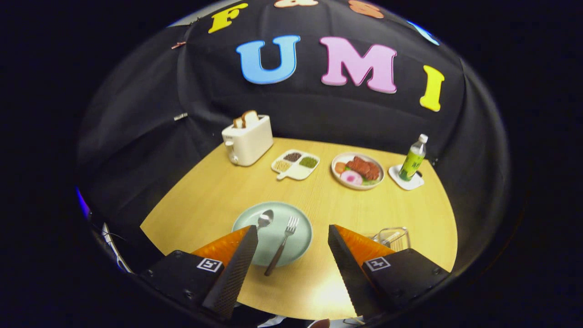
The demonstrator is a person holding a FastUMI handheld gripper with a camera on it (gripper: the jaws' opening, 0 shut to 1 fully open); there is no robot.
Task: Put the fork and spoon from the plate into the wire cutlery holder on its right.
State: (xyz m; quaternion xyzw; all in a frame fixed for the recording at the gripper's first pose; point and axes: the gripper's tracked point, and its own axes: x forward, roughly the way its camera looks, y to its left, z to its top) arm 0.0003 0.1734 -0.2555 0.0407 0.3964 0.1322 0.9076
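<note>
Well above the worktop (218, 191), the gripper (291, 237) has its jaws spread wide and empty, fork (282, 243) and spoon (264, 219) on the green plate (298, 228) between them, wire cutlery holder (391, 237) behind the right jaw.

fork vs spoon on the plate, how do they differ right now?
The fork lies fully in view between the open gripper fingers, handle overhanging the plate rim; the spoon shows mainly its bowl, its handle hidden behind one finger. Fork ends in tines, spoon in a rounded bowl. Both are untouched.

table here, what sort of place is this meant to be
Likely a mock dining table in a booth: a toaster with bread, a plate of food, and the open gripper over a green plate.
</note>
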